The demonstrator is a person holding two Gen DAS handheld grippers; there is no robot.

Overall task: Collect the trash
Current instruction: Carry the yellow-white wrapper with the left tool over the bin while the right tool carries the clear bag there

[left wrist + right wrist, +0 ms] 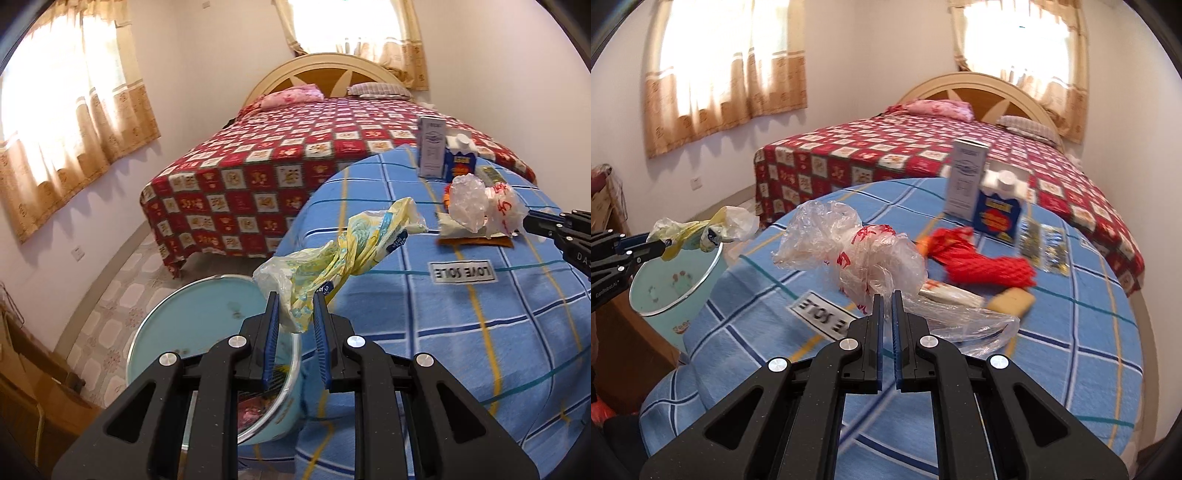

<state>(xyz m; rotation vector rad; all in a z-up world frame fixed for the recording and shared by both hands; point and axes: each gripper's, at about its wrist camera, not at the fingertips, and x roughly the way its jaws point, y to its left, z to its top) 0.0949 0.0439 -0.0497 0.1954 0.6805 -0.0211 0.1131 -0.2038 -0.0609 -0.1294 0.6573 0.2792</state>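
The round surface [1052, 350], draped in a blue checked cloth with yellow and white lines, fills the foreground, with a bed in a red patterned cover behind it. Just beside the surface's edge stands the pale blue round bin [207, 325] with a shiny metal rim, its mouth open and some rubbish visible low inside.

The step in hand looks like carrying: both claws have a load and the bin is the likely goal. The left claw [295, 308] pinches a twisted yellow-and-white printed plastic bag [343, 247], which hangs over the bin's rim, partly over the cloth. The right claw [887, 306], nearly pressed together, pinches a crumpled clear plastic bag with red lettering [864, 254] above the surface, well apart from the bin.

Left on the surface are a red mesh net [982, 258], a blue carton with a white cap [997, 214] and a tall white box [966, 181].

Next, the left claw probably needs to move fully over the bin's mouth and spread; the right must cross the surface first.
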